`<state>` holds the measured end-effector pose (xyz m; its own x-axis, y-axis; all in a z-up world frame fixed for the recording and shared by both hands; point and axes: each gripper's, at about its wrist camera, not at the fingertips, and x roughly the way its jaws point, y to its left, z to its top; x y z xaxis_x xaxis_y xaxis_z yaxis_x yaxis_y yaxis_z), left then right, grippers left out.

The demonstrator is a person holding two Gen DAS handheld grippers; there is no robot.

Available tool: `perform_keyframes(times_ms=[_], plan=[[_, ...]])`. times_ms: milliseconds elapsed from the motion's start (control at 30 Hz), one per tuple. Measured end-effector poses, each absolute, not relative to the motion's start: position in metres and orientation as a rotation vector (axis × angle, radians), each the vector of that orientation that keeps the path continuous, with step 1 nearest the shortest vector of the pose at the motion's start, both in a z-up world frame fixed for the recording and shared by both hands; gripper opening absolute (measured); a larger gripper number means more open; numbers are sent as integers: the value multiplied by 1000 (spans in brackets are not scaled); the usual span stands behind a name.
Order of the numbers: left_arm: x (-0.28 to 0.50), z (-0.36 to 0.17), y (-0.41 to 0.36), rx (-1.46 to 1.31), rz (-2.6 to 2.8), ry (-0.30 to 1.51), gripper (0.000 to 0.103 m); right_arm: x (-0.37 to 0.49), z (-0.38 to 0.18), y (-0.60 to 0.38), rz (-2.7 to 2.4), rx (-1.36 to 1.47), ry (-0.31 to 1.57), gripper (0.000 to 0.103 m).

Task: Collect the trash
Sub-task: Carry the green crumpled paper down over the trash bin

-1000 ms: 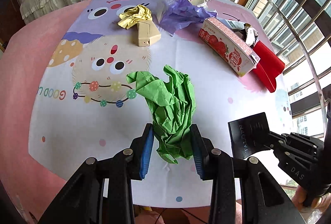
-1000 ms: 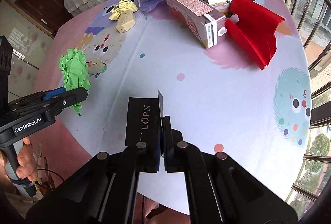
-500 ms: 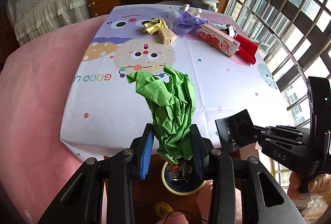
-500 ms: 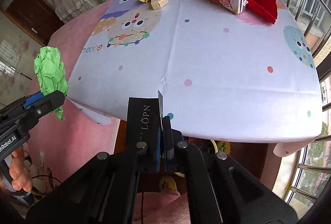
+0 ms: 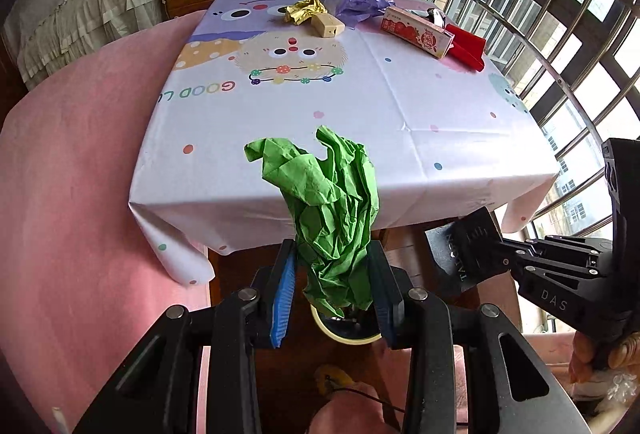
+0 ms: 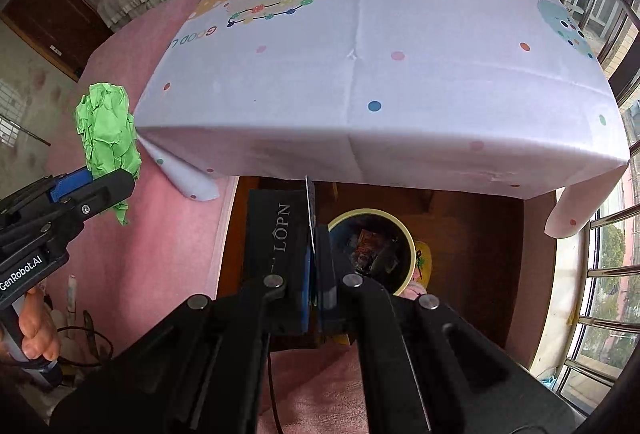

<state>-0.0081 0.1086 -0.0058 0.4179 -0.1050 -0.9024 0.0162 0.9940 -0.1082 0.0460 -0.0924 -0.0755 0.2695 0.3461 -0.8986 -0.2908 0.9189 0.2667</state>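
My right gripper (image 6: 314, 270) pinches a black card (image 6: 276, 234) upright. A yellow-rimmed bin (image 6: 370, 250) sits just at two o'clock of it, below the table edge (image 6: 360, 153). At nine o'clock, my left gripper (image 6: 86, 189) clamps crumpled green paper (image 6: 108, 129).

Left gripper (image 5: 333, 296): my black angular linkage arms, round silver screws at the joints, blue ribbed pads lining the jaws, white "GenRobot.AI" lettering on its side.
Right gripper (image 6: 316, 290): my same black frame, silver screws, blue pads, "DAS" printed on one arm.
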Motion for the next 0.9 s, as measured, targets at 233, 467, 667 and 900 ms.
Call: perform_keyframes(times_ms=[233,467,667,900], plan=[[-24,-48,99,-91,-80,1207,35,26,-128,-97,405,36,1322,0],[-27,-109,81,-98,-94,1310,35,22,-186,-103,364,21,1400,0],[-14,-172,67,-147,-123,1359,35,31,-249,-106,314,2,1457,0],[17,-283,64,-302,-140,1457,35,51,-348,-111,248,8,1515,0]])
